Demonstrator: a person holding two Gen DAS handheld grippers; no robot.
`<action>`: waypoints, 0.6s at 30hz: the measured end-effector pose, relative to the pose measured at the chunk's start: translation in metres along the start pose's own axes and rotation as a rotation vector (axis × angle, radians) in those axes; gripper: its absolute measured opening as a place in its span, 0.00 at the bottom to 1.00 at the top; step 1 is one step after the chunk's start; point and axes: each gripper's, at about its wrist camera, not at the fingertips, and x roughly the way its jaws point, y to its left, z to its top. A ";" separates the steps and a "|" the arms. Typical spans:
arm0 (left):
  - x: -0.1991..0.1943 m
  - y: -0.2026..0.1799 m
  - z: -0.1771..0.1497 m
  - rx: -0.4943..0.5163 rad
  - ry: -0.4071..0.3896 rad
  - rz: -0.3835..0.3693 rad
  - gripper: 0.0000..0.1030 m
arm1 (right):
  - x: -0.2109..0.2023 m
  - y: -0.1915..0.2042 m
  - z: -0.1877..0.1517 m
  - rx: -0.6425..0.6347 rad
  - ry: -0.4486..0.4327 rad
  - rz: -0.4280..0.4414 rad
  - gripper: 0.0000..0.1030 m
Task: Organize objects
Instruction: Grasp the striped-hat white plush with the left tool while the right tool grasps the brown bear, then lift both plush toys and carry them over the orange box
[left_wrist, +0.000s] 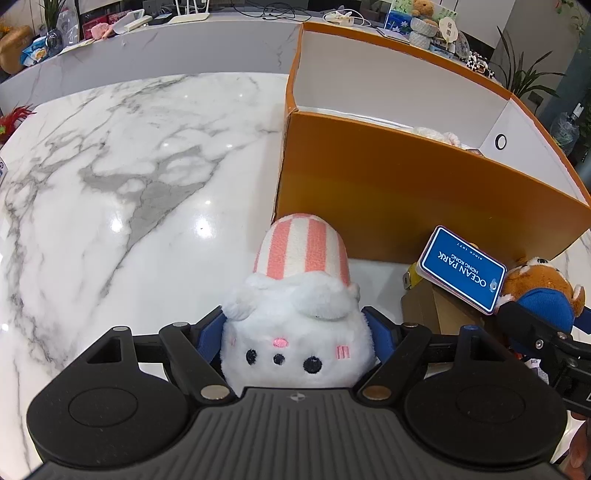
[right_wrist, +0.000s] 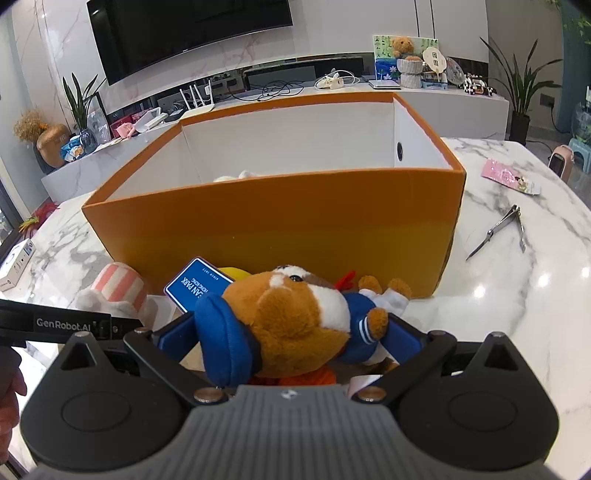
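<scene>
A white plush (left_wrist: 295, 332) with a pink-striped hat lies on the marble table (left_wrist: 129, 184) in front of the orange box (left_wrist: 406, 192). My left gripper (left_wrist: 295, 325) is shut on it, a blue pad against each flank. The same plush (right_wrist: 114, 291) shows at the left of the right wrist view. A brown plush animal (right_wrist: 295, 314) in a blue cap and jacket sits between the blue pads of my right gripper (right_wrist: 291, 332), which is shut on it. The open orange box (right_wrist: 277, 221) stands just behind and holds a pale plush (right_wrist: 240, 175).
A blue Ocean Park card (left_wrist: 463, 269) leans on a brown carton (left_wrist: 432, 306) between the two plushes. To the right of the box lie metal clippers (right_wrist: 506, 229) and a pink packet (right_wrist: 509, 181). A small white box (right_wrist: 16, 264) sits at the left table edge.
</scene>
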 end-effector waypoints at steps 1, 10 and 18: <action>0.000 0.000 0.000 -0.002 0.002 0.000 0.88 | 0.000 0.000 0.000 0.001 0.000 0.002 0.99; 0.001 0.003 0.001 -0.024 0.012 -0.009 0.88 | -0.002 -0.004 0.001 0.010 -0.015 0.021 0.89; 0.000 0.007 0.001 -0.045 0.017 -0.024 0.83 | -0.008 -0.012 0.004 0.026 -0.027 0.039 0.83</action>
